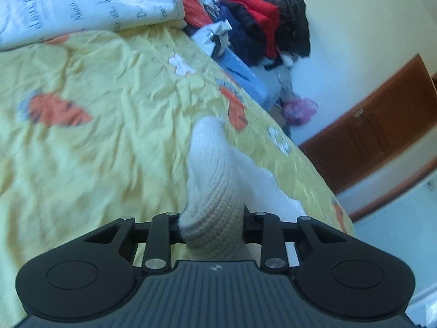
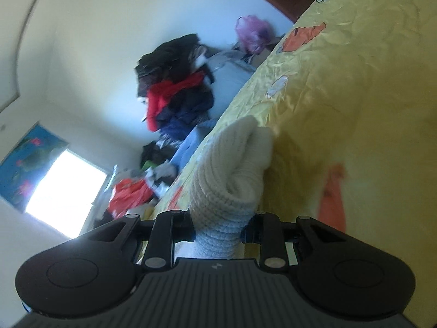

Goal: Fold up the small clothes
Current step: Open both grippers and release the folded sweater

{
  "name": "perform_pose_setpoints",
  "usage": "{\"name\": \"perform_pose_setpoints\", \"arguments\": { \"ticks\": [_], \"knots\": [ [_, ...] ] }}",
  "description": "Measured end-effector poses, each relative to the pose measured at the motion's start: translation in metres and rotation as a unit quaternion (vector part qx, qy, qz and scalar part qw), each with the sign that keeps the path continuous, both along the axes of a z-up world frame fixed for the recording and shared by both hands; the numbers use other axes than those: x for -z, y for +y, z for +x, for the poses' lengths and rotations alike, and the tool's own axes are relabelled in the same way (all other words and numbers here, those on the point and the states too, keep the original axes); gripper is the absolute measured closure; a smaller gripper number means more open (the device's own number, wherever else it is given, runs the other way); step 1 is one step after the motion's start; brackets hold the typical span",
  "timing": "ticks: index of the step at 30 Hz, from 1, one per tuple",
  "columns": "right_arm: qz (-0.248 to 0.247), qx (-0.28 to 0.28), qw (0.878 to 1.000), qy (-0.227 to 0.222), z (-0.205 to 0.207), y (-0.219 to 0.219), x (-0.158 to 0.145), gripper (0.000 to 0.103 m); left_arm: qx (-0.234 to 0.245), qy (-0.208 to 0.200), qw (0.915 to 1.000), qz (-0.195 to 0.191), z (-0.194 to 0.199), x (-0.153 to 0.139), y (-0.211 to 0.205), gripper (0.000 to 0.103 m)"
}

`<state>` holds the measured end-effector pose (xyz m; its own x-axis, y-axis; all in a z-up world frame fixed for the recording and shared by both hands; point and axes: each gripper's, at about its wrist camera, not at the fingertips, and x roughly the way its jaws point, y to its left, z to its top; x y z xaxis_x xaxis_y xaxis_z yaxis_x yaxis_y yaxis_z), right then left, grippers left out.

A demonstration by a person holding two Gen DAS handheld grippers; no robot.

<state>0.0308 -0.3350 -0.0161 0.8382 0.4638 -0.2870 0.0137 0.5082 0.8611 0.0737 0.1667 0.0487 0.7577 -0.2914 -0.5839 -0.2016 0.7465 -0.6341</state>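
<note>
A small cream knitted garment (image 1: 215,186) is bunched and held up over the yellow bed sheet (image 1: 95,136). My left gripper (image 1: 211,227) is shut on one end of it; the fingertips are hidden in the knit. In the right wrist view my right gripper (image 2: 221,227) is shut on another end of the same cream knit (image 2: 232,169), which rises in a thick roll in front of the camera. The yellow sheet (image 2: 355,95) lies to the right behind it.
A white printed quilt (image 1: 82,8) lies at the sheet's far edge. A pile of red, black and blue clothes (image 1: 262,24) stands beyond the bed by the wall, and shows in the right wrist view (image 2: 177,93). A brown wooden door (image 1: 382,125) is at right.
</note>
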Motion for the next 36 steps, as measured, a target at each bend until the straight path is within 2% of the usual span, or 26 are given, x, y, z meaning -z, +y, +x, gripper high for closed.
{"name": "perform_pose_setpoints", "arguments": {
  "ticks": [4, 7, 8, 11, 12, 14, 16, 18, 19, 20, 22, 23, 25, 27, 29, 31, 33, 34, 35, 36],
  "knots": [
    [0.006, -0.017, 1.000, 0.019, -0.071, -0.016, 0.011, 0.074, 0.040, 0.008, 0.9990, 0.018, -0.060, 0.006, 0.002, 0.074],
    [0.006, -0.021, 0.999, 0.047, -0.116, -0.023, 0.021, 0.074, 0.050, 0.022, 0.9983, 0.022, -0.101, 0.015, 0.001, 0.074],
    [0.010, -0.022, 0.998, 0.053, -0.128, -0.023, 0.022, 0.074, 0.050, 0.028, 0.9983, 0.014, -0.116, 0.018, 0.000, 0.074],
    [0.017, -0.022, 0.998, 0.063, -0.157, -0.023, 0.024, 0.073, 0.063, 0.028, 0.9972, 0.027, -0.145, 0.022, 0.001, 0.073],
    [0.006, -0.028, 0.997, 0.066, -0.162, -0.021, 0.025, 0.069, 0.074, 0.024, 0.9965, 0.031, -0.149, 0.025, 0.003, 0.072],
    [-0.041, -0.031, 0.994, 0.093, -0.163, -0.019, 0.029, 0.059, 0.085, 0.036, 0.9950, 0.039, -0.150, 0.033, 0.006, 0.062],
    [-0.077, -0.019, 0.989, 0.126, -0.161, -0.024, 0.028, 0.056, 0.079, 0.065, 0.9939, 0.040, -0.150, 0.033, 0.013, 0.055],
    [-0.098, -0.007, 0.989, 0.113, -0.166, -0.031, 0.018, 0.042, 0.083, 0.052, 0.9940, 0.048, -0.155, 0.019, 0.023, 0.053],
    [-0.114, 0.005, 0.989, 0.096, -0.169, -0.037, 0.009, 0.038, 0.078, 0.037, 0.9944, 0.060, -0.158, 0.009, 0.029, 0.045],
    [-0.133, 0.018, 0.988, 0.077, -0.171, -0.042, 0.001, 0.035, 0.064, 0.020, 0.9948, 0.076, -0.160, -0.002, 0.036, 0.031],
    [-0.172, 0.025, 0.984, 0.047, -0.161, -0.048, -0.014, 0.035, 0.027, -0.018, 0.9929, 0.114, -0.158, -0.022, 0.042, 0.020],
    [-0.197, 0.018, 0.979, 0.039, -0.149, -0.047, -0.021, 0.035, 0.022, -0.028, 0.9899, 0.137, -0.151, -0.028, 0.040, 0.020],
    [-0.250, -0.019, 0.968, 0.018, -0.112, -0.040, -0.032, 0.035, 0.026, -0.032, 0.9804, 0.193, -0.126, -0.035, 0.028, 0.020],
    [-0.289, -0.054, 0.956, 0.007, -0.077, -0.028, -0.036, 0.034, 0.056, -0.048, 0.9690, 0.236, -0.092, -0.033, 0.007, 0.020],
    [-0.317, -0.099, 0.943, 0.000, -0.039, -0.014, -0.034, 0.035, 0.083, -0.042, 0.9619, 0.257, -0.055, -0.025, -0.012, 0.021],
    [-0.340, -0.121, 0.933, 0.012, -0.004, -0.004, -0.028, 0.035, 0.099, -0.027, 0.9573, 0.270, -0.025, -0.015, -0.027, 0.021],
    [-0.347, -0.129, 0.929, 0.023, 0.022, 0.001, -0.021, 0.034, 0.109, -0.015, 0.9522, 0.285, 0.001, -0.006, -0.040, 0.022],
    [-0.339, -0.131, 0.931, 0.024, 0.034, 0.003, -0.017, 0.034, 0.117, -0.008, 0.9483, 0.295, 0.013, -0.001, -0.047, 0.026],
    [-0.328, -0.139, 0.934, 0.027, 0.038, 0.003, -0.015, 0.034, 0.126, -0.002, 0.9457, 0.300, 0.020, 0.005, -0.053, 0.040],
    [-0.316, -0.151, 0.936, 0.030, 0.045, 0.006, -0.012, 0.040, 0.142, 0.004, 0.9422, 0.304, 0.027, 0.011, -0.059, 0.051]
  ]
}}
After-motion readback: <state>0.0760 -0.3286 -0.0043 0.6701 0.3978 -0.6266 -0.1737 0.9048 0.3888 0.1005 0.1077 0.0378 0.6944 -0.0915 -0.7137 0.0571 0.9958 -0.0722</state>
